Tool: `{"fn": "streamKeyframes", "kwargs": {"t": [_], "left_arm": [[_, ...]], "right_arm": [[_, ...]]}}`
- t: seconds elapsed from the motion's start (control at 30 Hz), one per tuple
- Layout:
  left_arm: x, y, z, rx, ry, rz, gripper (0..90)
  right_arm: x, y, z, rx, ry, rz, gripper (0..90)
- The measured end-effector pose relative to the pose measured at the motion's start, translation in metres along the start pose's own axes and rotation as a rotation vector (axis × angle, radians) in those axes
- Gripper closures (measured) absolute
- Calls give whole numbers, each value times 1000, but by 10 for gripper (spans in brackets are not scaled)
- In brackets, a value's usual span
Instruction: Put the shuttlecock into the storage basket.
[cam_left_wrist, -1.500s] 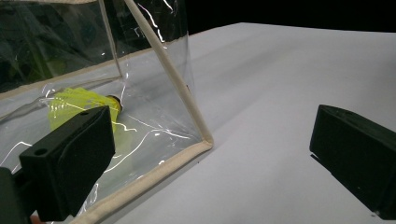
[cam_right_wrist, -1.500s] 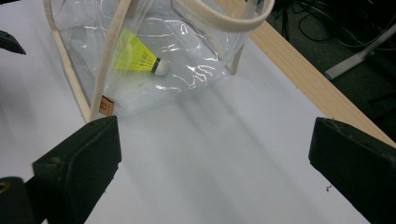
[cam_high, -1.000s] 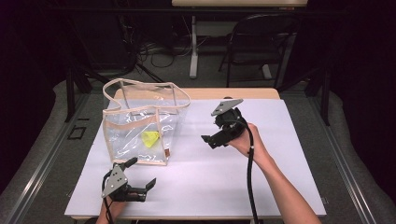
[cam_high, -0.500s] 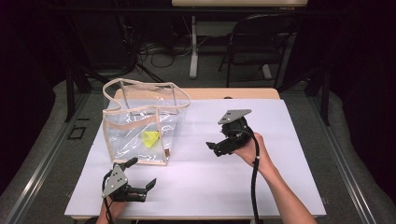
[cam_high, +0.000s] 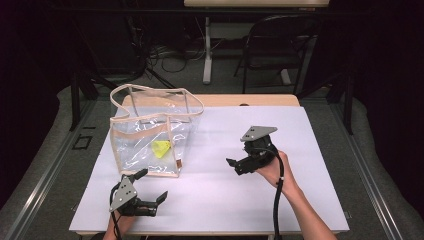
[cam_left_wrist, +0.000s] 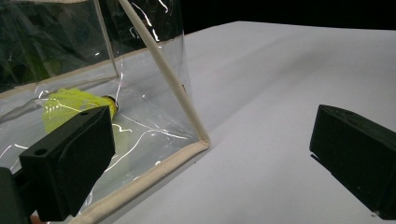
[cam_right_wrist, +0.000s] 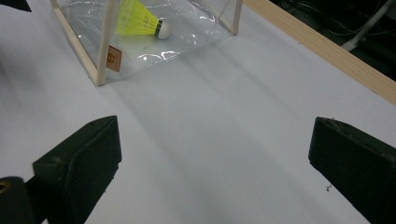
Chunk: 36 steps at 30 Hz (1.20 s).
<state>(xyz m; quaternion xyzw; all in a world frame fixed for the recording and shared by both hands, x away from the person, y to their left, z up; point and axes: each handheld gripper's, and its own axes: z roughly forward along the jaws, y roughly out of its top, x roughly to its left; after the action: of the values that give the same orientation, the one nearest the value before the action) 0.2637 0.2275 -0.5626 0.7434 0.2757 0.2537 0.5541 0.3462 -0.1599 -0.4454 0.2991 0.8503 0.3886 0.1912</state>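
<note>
With the yellow feathered shuttlecock with a white cork tip (cam_right_wrist: 142, 22) already lying on the floor of the clear plastic tote bag with beige trim (cam_high: 150, 131), the placing step looks done and both tools are empty. Left gripper (cam_high: 148, 192) sits low at the near edge of the white sheet covering the table (cam_high: 280, 200), just beside the bag's near corner, jaws spread wide, nothing between them; in the left gripper view the bag's beige bottom seam runs close past its left jaw. Right gripper (cam_high: 235, 165) hangs over bare sheet to the right of the bag, well apart from it, jaws also wide and holding nothing. Bag stands upright, mouth open, handles drooping over the rim.

Judgement: the step in hand is release or retreat, or a pause before re-reaching. If the next move is into the bag, it calls for coming over the rim from above, not through the wall, and closing on the cork end.
</note>
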Motion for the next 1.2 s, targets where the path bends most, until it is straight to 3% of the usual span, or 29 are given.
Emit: {"fn": "streamKeyframes", "kwargs": {"t": [0.67, 1.2], "left_arm": [[0, 0, 1, 0, -2, -1, 1], [0, 0, 1, 2, -3, 0, 1]], "right_arm": [[4, -25, -4, -34, -9, 10, 23], [6, -59, -11, -71, -36, 19, 25]]}}
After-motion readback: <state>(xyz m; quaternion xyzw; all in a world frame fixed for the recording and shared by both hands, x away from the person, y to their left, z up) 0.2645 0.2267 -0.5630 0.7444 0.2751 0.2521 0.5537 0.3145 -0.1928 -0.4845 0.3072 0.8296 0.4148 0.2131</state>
